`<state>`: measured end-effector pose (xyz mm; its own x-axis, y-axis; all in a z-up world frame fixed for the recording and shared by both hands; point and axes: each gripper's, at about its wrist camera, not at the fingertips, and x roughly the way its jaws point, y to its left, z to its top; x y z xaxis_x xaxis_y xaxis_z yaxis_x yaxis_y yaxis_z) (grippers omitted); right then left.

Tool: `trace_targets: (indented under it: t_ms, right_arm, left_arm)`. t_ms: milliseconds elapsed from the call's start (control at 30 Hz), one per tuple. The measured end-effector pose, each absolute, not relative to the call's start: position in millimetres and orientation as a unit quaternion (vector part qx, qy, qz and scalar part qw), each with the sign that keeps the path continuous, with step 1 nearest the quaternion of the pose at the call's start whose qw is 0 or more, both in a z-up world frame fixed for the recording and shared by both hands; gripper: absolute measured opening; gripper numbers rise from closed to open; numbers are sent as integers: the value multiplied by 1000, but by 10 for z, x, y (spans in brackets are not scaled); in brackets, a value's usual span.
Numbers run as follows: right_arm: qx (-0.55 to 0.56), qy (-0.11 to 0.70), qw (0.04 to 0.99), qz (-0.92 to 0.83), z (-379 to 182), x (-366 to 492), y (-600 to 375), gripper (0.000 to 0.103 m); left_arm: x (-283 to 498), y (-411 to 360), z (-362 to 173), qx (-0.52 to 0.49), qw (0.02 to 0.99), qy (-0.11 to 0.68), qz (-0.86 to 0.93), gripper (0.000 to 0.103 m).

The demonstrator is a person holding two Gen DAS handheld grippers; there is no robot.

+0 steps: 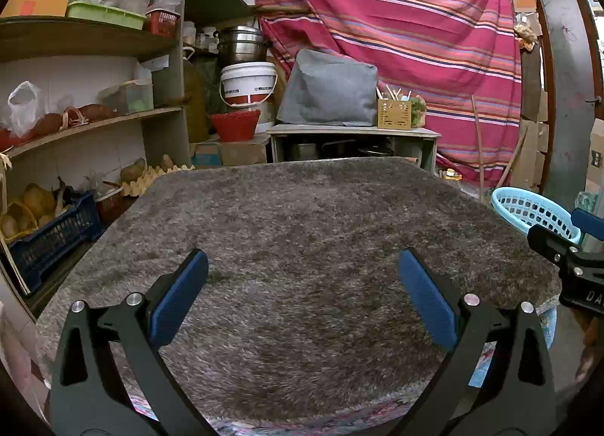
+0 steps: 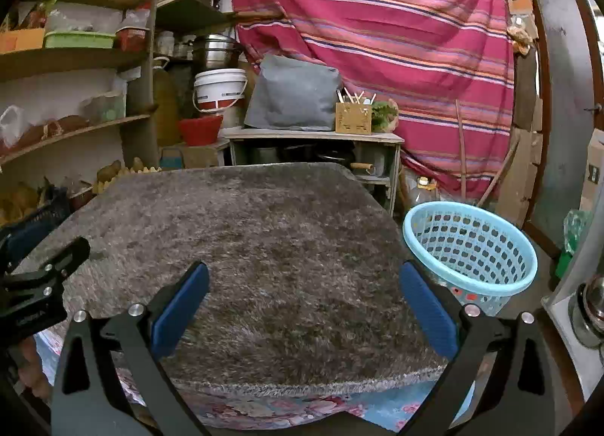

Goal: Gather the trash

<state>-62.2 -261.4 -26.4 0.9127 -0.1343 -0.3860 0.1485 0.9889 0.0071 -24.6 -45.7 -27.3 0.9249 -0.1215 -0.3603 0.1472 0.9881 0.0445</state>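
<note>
A shaggy grey-brown rug [image 1: 294, 239] [image 2: 245, 232] covers the table in front of both grippers, and I see no loose trash lying on it. My left gripper [image 1: 302, 273] hovers over the rug's near half, open, nothing between its blue pads [image 1: 181, 296]. My right gripper [image 2: 304, 277] is also open and empty, over the rug's near right part. A light blue perforated basket [image 2: 472, 247] [image 1: 528, 209] stands on the floor just right of the table. The right gripper's black body [image 1: 566, 262] shows at the left wrist view's right edge; the left gripper's body [image 2: 34, 285] shows at the right wrist view's left edge.
Wooden shelves [image 1: 87, 122] with bags, crates and potatoes line the left side. Behind the table stands a low cabinet [image 1: 355, 134] with a grey cushion and a wooden holder. A striped pink cloth [image 1: 396, 20] hangs at the back; cardboard and a door frame stand at right.
</note>
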Motion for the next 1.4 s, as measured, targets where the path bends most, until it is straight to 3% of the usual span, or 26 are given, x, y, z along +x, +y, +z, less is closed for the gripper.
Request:
trace_targets:
  t_ms: [1400]
  right_arm:
    - [18, 194, 978, -67, -271, -643, -2595, 99]
  left_arm:
    - [-277, -462, -273, 39, 983, 174, -54, 98]
